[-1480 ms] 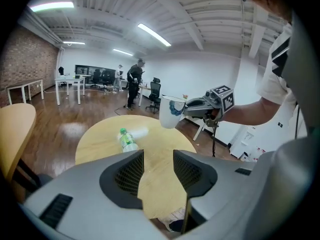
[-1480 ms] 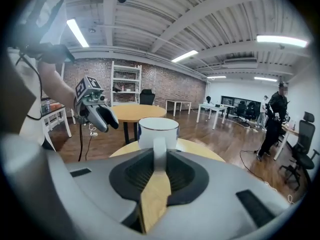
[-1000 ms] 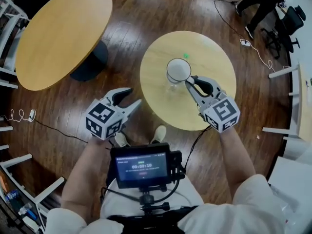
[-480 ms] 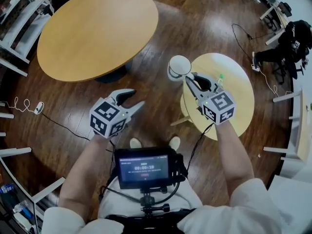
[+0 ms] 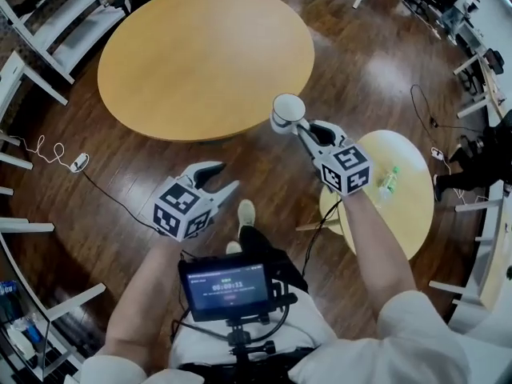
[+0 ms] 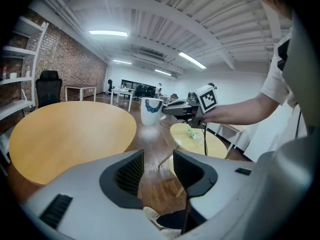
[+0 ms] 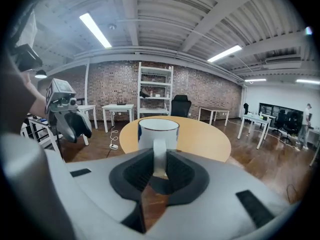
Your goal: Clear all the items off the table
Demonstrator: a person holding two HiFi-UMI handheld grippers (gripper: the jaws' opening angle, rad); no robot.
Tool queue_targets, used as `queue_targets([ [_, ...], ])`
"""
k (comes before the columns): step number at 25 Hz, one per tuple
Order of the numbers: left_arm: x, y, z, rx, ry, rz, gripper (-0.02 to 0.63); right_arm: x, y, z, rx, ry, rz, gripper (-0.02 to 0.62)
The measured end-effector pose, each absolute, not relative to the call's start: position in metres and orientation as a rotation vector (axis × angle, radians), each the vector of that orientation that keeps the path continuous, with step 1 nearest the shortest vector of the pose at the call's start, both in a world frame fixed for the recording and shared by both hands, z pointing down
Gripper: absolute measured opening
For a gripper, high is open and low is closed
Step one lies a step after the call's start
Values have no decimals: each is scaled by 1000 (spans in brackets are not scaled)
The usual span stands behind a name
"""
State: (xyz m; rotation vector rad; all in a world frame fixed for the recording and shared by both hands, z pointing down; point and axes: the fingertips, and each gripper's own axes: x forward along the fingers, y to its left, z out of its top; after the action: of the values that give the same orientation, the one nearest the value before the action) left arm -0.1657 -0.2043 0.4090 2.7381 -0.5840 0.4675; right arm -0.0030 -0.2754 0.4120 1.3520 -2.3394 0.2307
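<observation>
white shelving (image 5: 48, 14): far left edge, just beside the large round table.
large round table (image 5: 204, 54): pale wood top, upper left of centre.
left gripper (image 5: 222, 178): jaws apart, nothing between them; hangs over the dark wood floor (image 5: 104, 206), below the large table.
white mug (image 5: 286, 112): upright, on no table; held in the air over the floor, just beside the large table's near edge, between the two tables.
right gripper (image 5: 302, 132): jaws clamped on the mug's handle (image 7: 159, 156).
small round table (image 5: 416, 214): right side, below the right forearm.
small green item (image 5: 390, 181): lying on the small table.
</observation>
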Motion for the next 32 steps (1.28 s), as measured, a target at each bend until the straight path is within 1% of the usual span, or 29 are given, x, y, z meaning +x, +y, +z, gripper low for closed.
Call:
queue_targets([
  [8, -201, -264, 425, 2656, -664, 554, 183, -39, -394, 455, 1295, -2358, 239, 67],
  [18, -180, -327, 460, 2601, -661, 591, 183, -50, -490, 551, 1285, -2338, 285, 67],
  [21, -174, -343, 470, 2591, -650, 592, 183, -57, -504, 563, 1290, -2349, 277, 67],
  [32, -158, -361, 480, 2574, -626, 612, 183, -56, -493, 580, 1287, -2374, 250, 80],
])
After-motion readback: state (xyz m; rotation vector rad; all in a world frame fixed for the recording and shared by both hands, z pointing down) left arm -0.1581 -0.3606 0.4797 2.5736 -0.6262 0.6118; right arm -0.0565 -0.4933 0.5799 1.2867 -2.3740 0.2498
